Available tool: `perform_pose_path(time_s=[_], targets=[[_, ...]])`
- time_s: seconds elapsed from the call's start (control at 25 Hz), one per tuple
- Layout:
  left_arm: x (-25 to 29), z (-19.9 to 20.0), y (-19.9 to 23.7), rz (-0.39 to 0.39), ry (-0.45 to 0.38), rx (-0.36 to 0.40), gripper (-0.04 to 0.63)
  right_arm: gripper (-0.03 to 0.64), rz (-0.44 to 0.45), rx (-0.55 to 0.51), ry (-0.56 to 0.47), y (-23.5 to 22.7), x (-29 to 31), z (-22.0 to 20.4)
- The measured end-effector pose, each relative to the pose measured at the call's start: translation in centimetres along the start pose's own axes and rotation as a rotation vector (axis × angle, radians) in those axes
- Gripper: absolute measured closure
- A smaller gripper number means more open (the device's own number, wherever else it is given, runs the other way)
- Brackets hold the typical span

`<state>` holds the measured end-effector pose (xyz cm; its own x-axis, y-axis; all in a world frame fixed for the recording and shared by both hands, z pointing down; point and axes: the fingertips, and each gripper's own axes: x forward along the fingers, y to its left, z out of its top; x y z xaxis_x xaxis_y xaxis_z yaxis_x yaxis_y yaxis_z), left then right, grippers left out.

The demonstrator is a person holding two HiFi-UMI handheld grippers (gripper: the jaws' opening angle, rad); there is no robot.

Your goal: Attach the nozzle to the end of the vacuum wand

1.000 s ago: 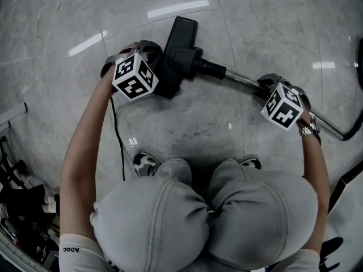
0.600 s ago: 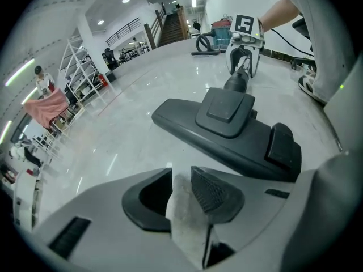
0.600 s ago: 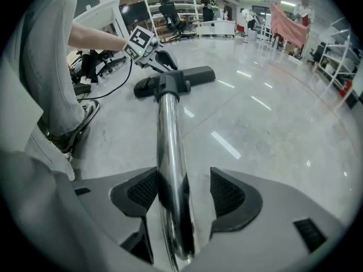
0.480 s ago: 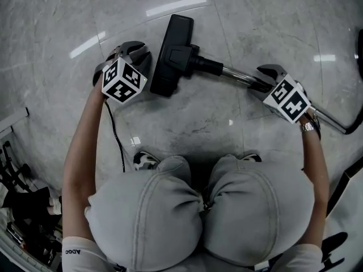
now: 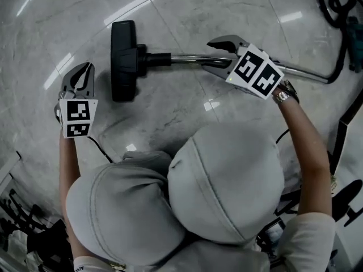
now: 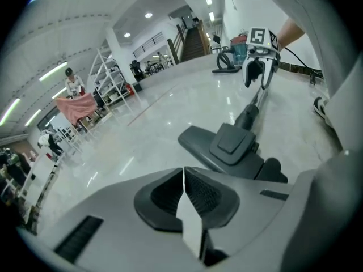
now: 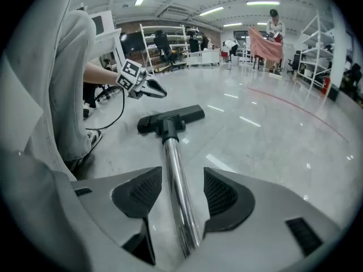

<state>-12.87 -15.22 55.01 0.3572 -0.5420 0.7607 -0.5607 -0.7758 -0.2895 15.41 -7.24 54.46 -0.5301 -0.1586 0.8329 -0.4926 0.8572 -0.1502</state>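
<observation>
The nozzle (image 5: 123, 61) lies on the floor (image 5: 187, 112) in my head view, seated on the end of the wand (image 5: 187, 58). The left gripper (image 5: 85, 68) hangs beside it and the right gripper (image 5: 211, 54) straddles the wand. In the left gripper view, my jaws have just been closing and meet on nothing. In the right gripper view, the jaws have just narrowed slightly but stand wide, with the wand between them and the pads clear of it.

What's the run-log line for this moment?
nozzle: fitted on wand, on floor | left gripper: just closed, empty | right gripper: open, closing slightly, wand between
</observation>
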Motion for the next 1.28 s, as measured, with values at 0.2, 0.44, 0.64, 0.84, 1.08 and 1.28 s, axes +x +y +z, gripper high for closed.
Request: perform_pose_path(time_s=[0.2, 0.44, 0.64, 0.84, 1.08, 1.28], targets=[[-2.2, 5.6, -0.2, 0.051, -0.167, -0.107, 0.585, 0.611, -0.075, 0.095, -0.157, -0.9, -2.6, 3.0], [-5.2, 12.6, -4.5, -0.069, -0.347, -0.099, 0.586, 0.612, -0.131, 0.274, -0.2, 1.1, -8.3, 3.3], [-5.4, 14.7, -6.0, -0.121, -0.434, -0.121, 0.586, 0.611, -0.126, 0.236, -0.212, 1.3, -10.8, 4.2], [-5.1, 16.7, -8.3, -0.188, -0.476, -0.119, 0.586, 0.612, -0.164, 0.221, -0.192, 0.9, -12.9, 3.5], [-7.6, 20.1, -8.7, -0.16, -0.619, -0.18, 0.586, 0.612, -0.249, 0.211, -0.319, 0.7, -14.7, 5.6], [-7.9, 20.4, -5.6, -0.057, -0.622, -0.281, 0.586, 0.611, -0.292, 0.261, -0.53, -0.7, -13.5, 9.9]])
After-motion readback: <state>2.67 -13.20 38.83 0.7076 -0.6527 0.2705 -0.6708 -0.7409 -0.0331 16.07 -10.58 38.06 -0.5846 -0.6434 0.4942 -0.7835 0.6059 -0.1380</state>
